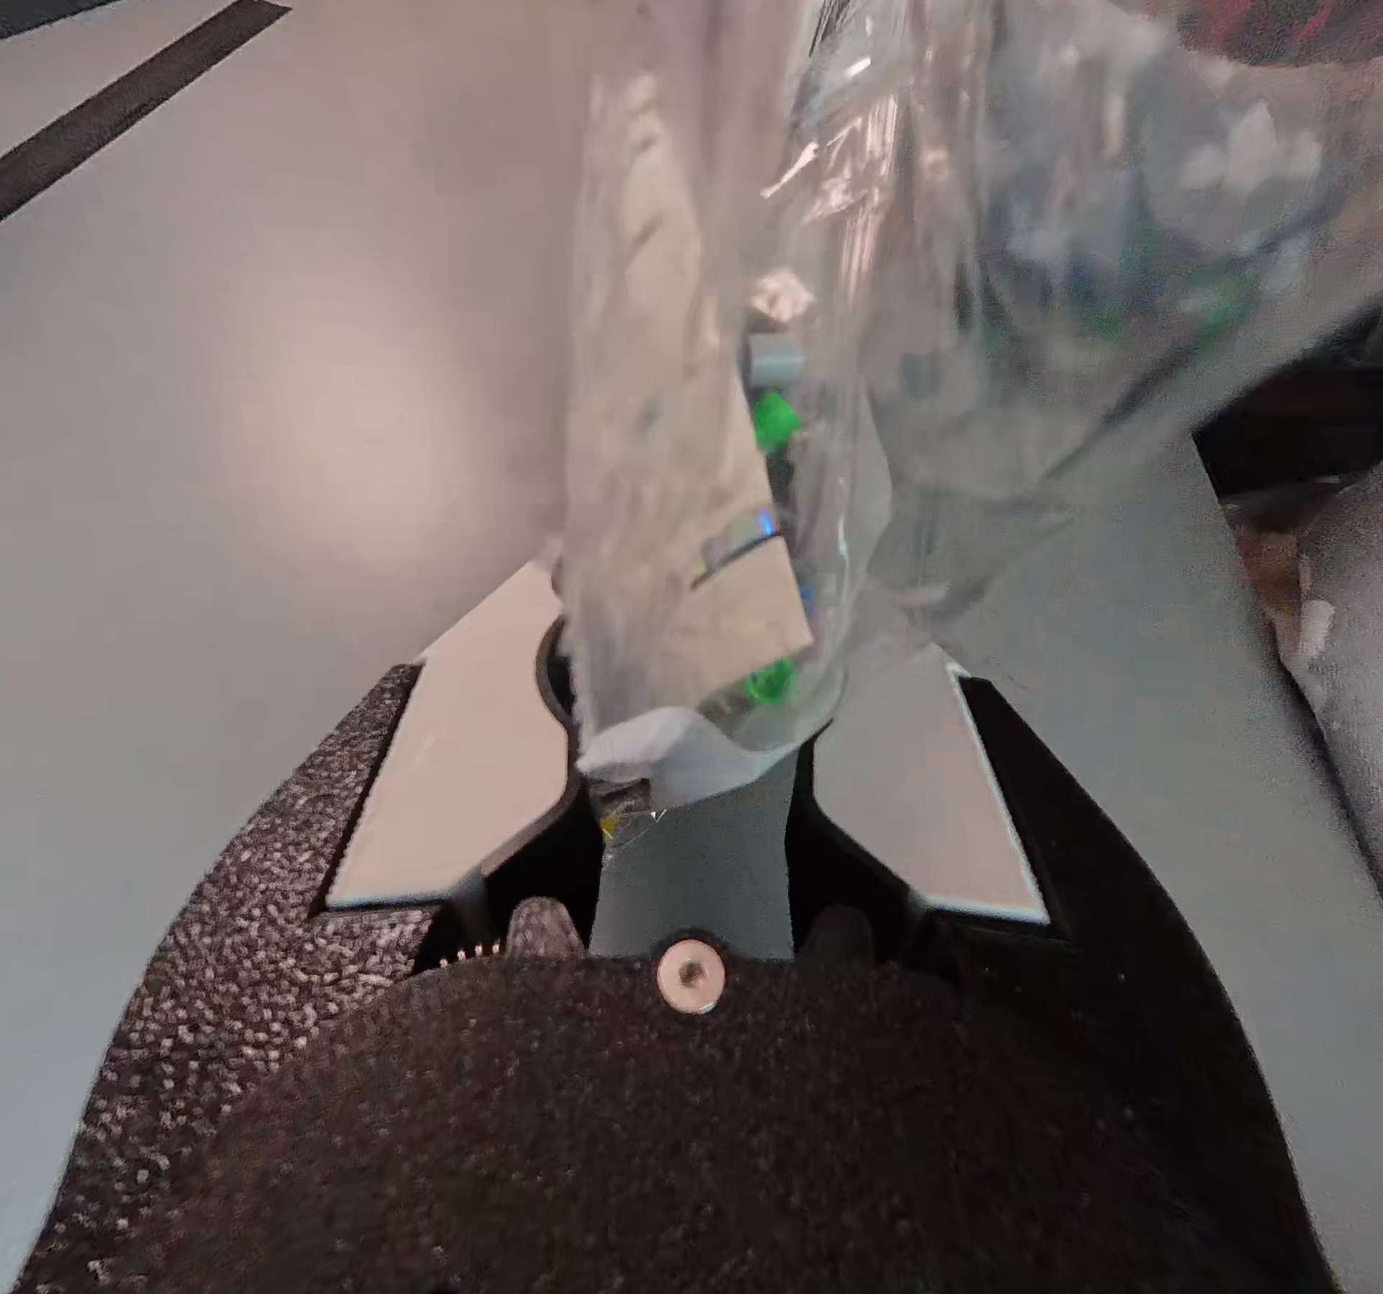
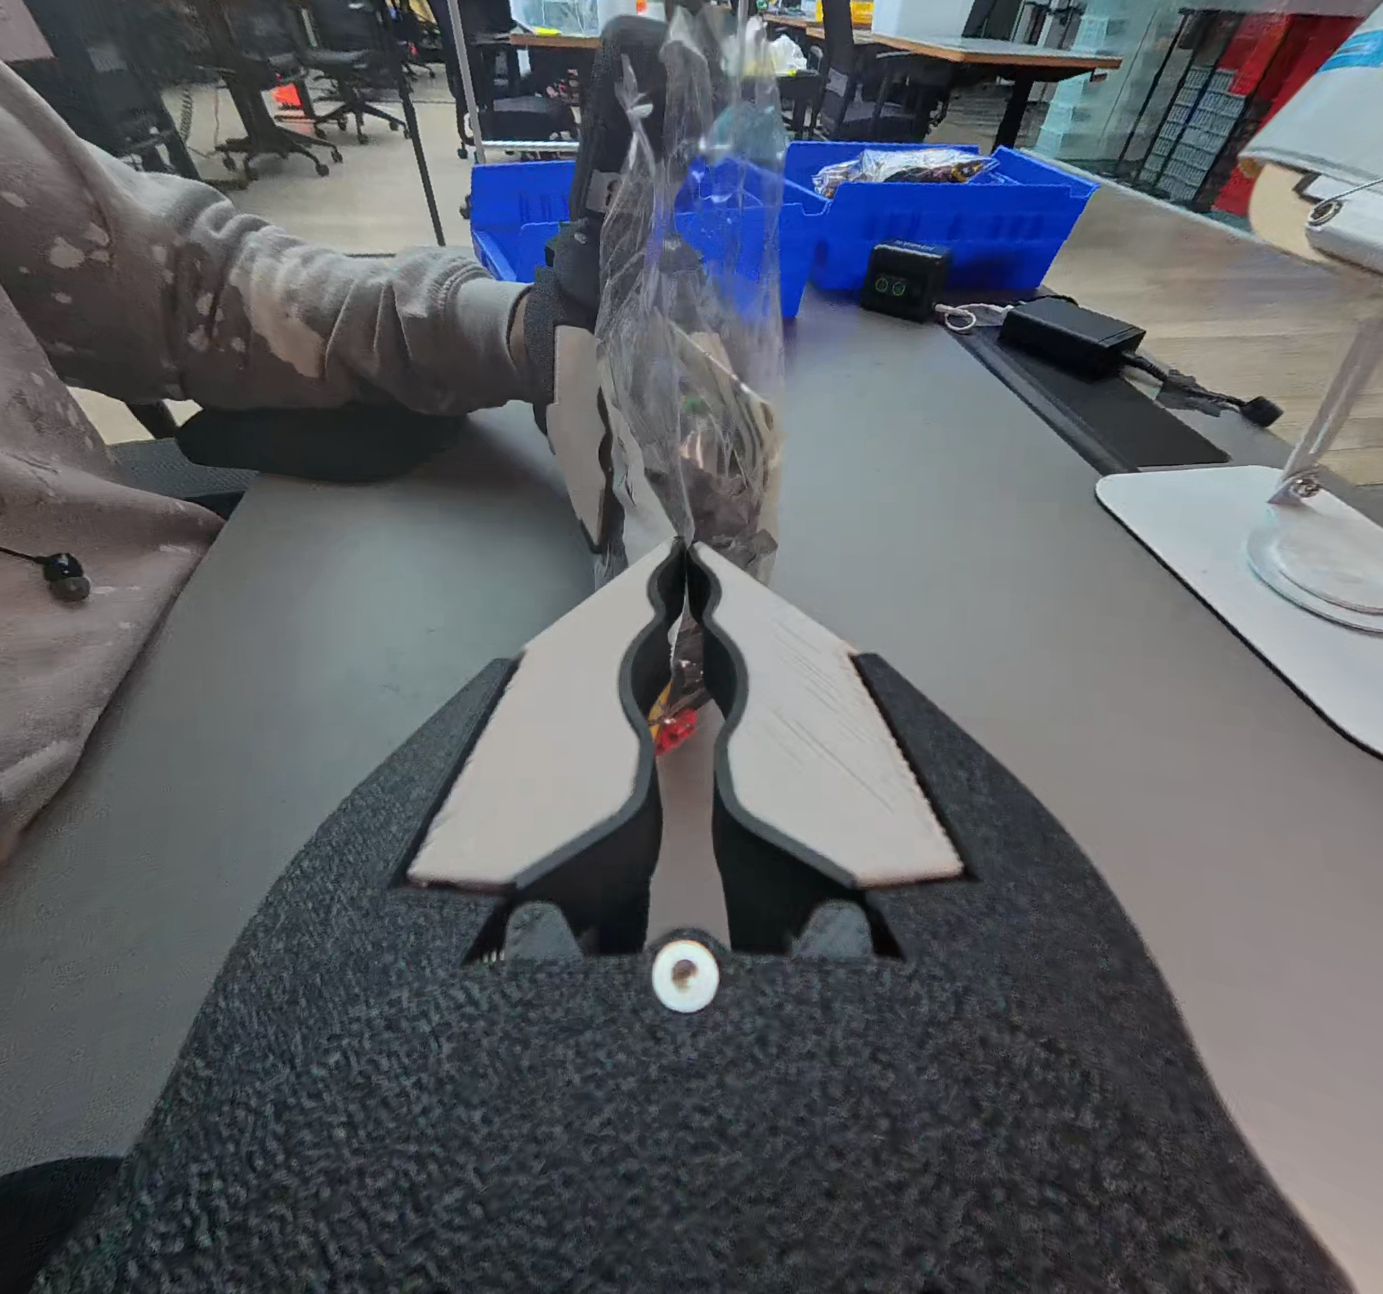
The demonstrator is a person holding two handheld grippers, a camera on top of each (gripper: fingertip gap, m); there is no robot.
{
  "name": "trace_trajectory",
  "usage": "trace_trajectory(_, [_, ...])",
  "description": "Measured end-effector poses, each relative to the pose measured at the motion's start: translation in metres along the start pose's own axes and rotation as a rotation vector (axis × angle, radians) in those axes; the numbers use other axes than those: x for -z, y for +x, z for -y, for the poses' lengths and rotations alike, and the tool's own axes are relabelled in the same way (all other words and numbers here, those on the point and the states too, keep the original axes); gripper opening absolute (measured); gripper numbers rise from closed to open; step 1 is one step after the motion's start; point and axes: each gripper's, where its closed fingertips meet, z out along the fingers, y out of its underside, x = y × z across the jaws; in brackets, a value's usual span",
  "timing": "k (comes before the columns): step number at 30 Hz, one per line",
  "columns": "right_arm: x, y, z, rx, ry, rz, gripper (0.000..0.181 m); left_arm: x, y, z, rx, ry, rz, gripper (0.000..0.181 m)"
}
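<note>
A clear plastic bag (image 2: 688, 285) with small parts and a card inside stands upright above the grey table (image 2: 935, 585). My right gripper (image 2: 685, 547) is shut on the bag's lower edge; a red piece (image 2: 673, 731) in the bag shows between its fingers. My left gripper (image 1: 737, 615) is partly closed around the same bag (image 1: 748, 360), with both fingers touching it; green pieces (image 1: 774, 416) show inside. In the right wrist view one finger of the left gripper (image 2: 580, 435) lies against the bag's left side, and the other finger is hidden behind the bag.
Blue bins (image 2: 935, 226) stand at the table's far edge, with a small black device (image 2: 902, 278) and a black power adapter (image 2: 1070, 338) beside them. A white lamp base (image 2: 1272, 555) is on the right. A person's sleeve (image 2: 262, 315) reaches in from the left. The gap from one gripper's tips to the other's is roughly 10 centimeters.
</note>
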Motion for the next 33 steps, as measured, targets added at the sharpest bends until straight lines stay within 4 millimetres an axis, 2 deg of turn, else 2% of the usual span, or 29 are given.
trace_trajectory(3, [-0.003,0.003,-0.003,-0.01,0.016,-0.025,0.0,-0.001,-0.005,-0.001,-0.077,-0.017,0.065,0.058])
trace_trajectory(4, [-0.004,0.003,0.0,-0.002,0.045,-0.042,0.013,-0.003,-0.006,-0.002,-0.076,-0.003,0.081,0.059])
trace_trajectory(5, [-0.007,0.002,0.001,0.009,0.055,-0.058,0.04,-0.005,-0.007,-0.005,-0.086,-0.003,0.101,0.059])
trace_trajectory(6, [-0.011,0.002,0.002,0.024,0.051,-0.073,0.054,-0.007,-0.007,-0.009,-0.111,-0.017,0.125,0.061])
trace_trajectory(7, [-0.015,0.002,0.005,0.043,0.064,-0.093,0.056,-0.008,-0.007,-0.011,-0.135,-0.024,0.142,0.062])
trace_trajectory(8, [-0.016,0.002,0.011,0.055,0.102,-0.105,0.052,-0.008,-0.004,-0.01,-0.15,-0.016,0.14,0.063])
trace_trajectory(10, [-0.016,-0.005,0.015,0.075,0.115,-0.067,0.0,-0.001,0.004,0.002,-0.163,0.048,0.103,0.067])
trace_trajectory(13, [-0.011,-0.012,0.015,0.126,0.103,-0.047,0.0,0.031,0.023,0.043,-0.166,0.243,0.041,0.068])
trace_trajectory(14, [-0.01,-0.012,0.015,0.14,0.103,-0.053,0.0,0.042,0.031,0.055,-0.174,0.297,0.017,0.062])
trace_trajectory(15, [-0.01,-0.012,0.015,0.145,0.099,-0.063,0.0,0.048,0.036,0.06,-0.189,0.314,0.003,0.047])
trace_trajectory(16, [-0.01,-0.011,0.016,0.136,0.099,-0.065,0.003,0.049,0.037,0.059,-0.203,0.289,0.004,0.025])
trace_trajectory(17, [-0.011,-0.01,0.019,0.116,0.113,-0.065,0.015,0.048,0.036,0.054,-0.204,0.252,0.0,0.015])
trace_trajectory(18, [-0.011,-0.011,0.021,0.1,0.124,-0.043,0.013,0.049,0.037,0.052,-0.186,0.242,-0.018,0.003])
trace_trajectory(19, [-0.012,-0.014,0.022,0.095,0.124,-0.012,0.0,0.051,0.035,0.053,-0.156,0.253,-0.031,0.0])
trace_trajectory(21, [-0.014,0.002,0.024,0.112,0.098,-0.047,0.0,0.056,0.02,0.058,-0.118,0.265,-0.02,0.0])
trace_trajectory(22, [-0.016,0.017,0.029,0.134,0.089,-0.089,0.0,0.059,0.01,0.063,-0.114,0.267,-0.001,0.0])
trace_trajectory(24, [-0.018,0.052,0.049,0.22,0.085,-0.192,0.0,0.066,-0.017,0.083,-0.13,0.273,0.078,0.0])
trace_trajectory(26, [-0.016,0.075,0.078,0.343,0.068,-0.268,0.0,0.078,-0.039,0.11,-0.214,0.286,0.185,0.0])
trace_trajectory(28, [-0.013,0.079,0.099,0.439,0.045,-0.298,0.0,0.088,-0.041,0.13,-0.354,0.278,0.255,0.0])
trace_trajectory(29, [-0.011,0.075,0.101,0.472,0.027,-0.299,0.0,0.09,-0.037,0.132,-0.415,0.254,0.273,0.0])
trace_trajectory(30, [-0.011,0.068,0.093,0.491,-0.003,-0.289,0.0,0.09,-0.033,0.126,-0.455,0.214,0.281,0.0])
trace_trajectory(31, [-0.012,0.059,0.076,0.482,-0.042,-0.269,0.0,0.086,-0.028,0.113,-0.469,0.165,0.272,0.002])
trace_trajectory(32, [-0.014,0.049,0.05,0.439,-0.088,-0.243,0.0,0.078,-0.022,0.091,-0.44,0.115,0.237,0.003])
trace_trajectory(33, [-0.018,0.035,0.017,0.354,-0.132,-0.197,0.0,0.067,-0.015,0.061,-0.362,0.053,0.178,0.004])
